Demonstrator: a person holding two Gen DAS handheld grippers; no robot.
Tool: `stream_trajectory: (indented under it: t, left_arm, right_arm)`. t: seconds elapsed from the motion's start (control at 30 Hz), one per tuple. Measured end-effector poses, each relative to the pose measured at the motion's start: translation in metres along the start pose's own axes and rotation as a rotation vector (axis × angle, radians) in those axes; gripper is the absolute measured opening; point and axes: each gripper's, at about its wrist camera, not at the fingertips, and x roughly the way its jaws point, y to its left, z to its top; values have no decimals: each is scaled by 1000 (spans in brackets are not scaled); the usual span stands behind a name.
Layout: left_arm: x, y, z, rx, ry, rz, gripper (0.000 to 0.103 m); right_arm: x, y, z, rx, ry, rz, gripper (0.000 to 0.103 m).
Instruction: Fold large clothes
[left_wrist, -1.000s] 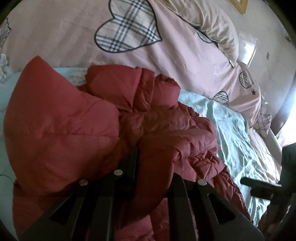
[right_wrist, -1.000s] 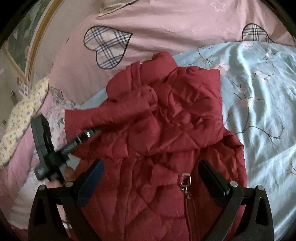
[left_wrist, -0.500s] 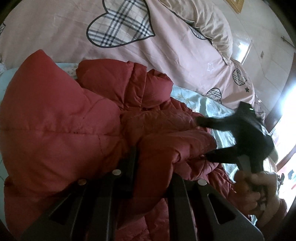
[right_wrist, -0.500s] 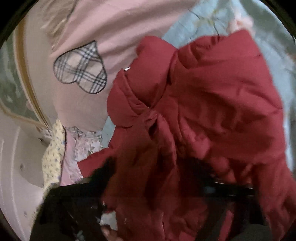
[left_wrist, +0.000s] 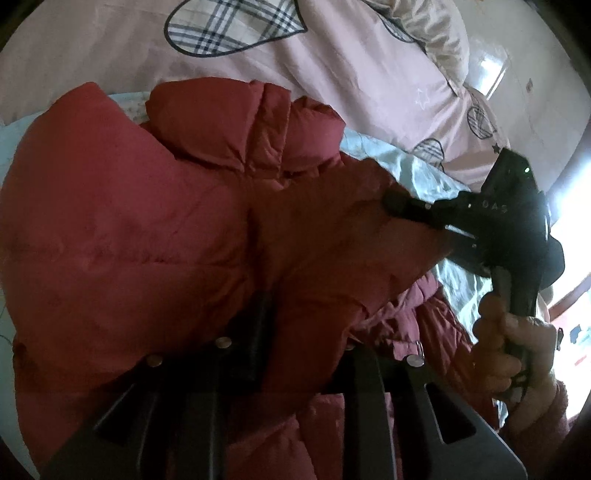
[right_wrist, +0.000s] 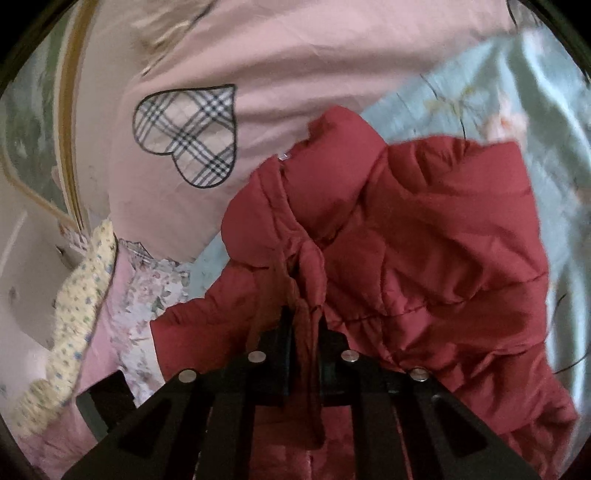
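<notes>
A red quilted puffer jacket (left_wrist: 140, 229) lies bunched on a pale blue floral bedsheet (right_wrist: 480, 92). My left gripper (left_wrist: 299, 332) is shut on a thick fold of the jacket near the camera. My right gripper (right_wrist: 304, 325) is shut on a thin edge of the jacket (right_wrist: 424, 240) beside its collar. In the left wrist view the right gripper (left_wrist: 399, 205) shows at the right, held by a hand, with its fingertips pinching the jacket's edge and lifting it.
A pink duvet with plaid hearts (left_wrist: 332, 66) lies behind the jacket, also seen in the right wrist view (right_wrist: 295, 48). A pillow (left_wrist: 439, 40) sits at the far right. Floral and yellow cloths (right_wrist: 85, 295) lie at the left by the bed frame.
My right gripper moved in from open over the jacket and closed on its edge near the collar. My left gripper stayed shut on its fold, with the jacket drawn closer.
</notes>
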Motion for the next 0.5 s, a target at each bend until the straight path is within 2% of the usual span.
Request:
stream_trajectory:
  t: [0.03,0.07,0.1,0.13,0.17,0.27,0.37,0.5]
  left_arm:
    - [-2,-2,-1,12,5,0,21]
    - [-3,-3,-2,23,10,0,31]
    - [-5,-4,-4,31,13,-6,56]
    - [-8,-5,-5,40,14,-11,71]
    - [-12,-7,-7,52,3,4,91]
    - [-26,-10,-10,95,-61,74,91]
    - [-32,2,-7,66,-74,67,91]
    - [-39,29,8,19,-122,112,91]
  right_arm:
    - [-4,3,-2,-19,-12,-11,9]
    - [-7,4,-3,-34,-26,-25,8]
    - [-11,4,-4,-45,-41,-41,8]
    - [-15,4,-5,-54,-58,-55,8]
    - [-21,2,-5,-56,-83,-66,8]
    - [-34,-7,-3,-41,-120,-78,7]
    - [-44,-14,-4,-57,-141,-111,7]
    - [-45,-27,-11,-89,-134,-177,7]
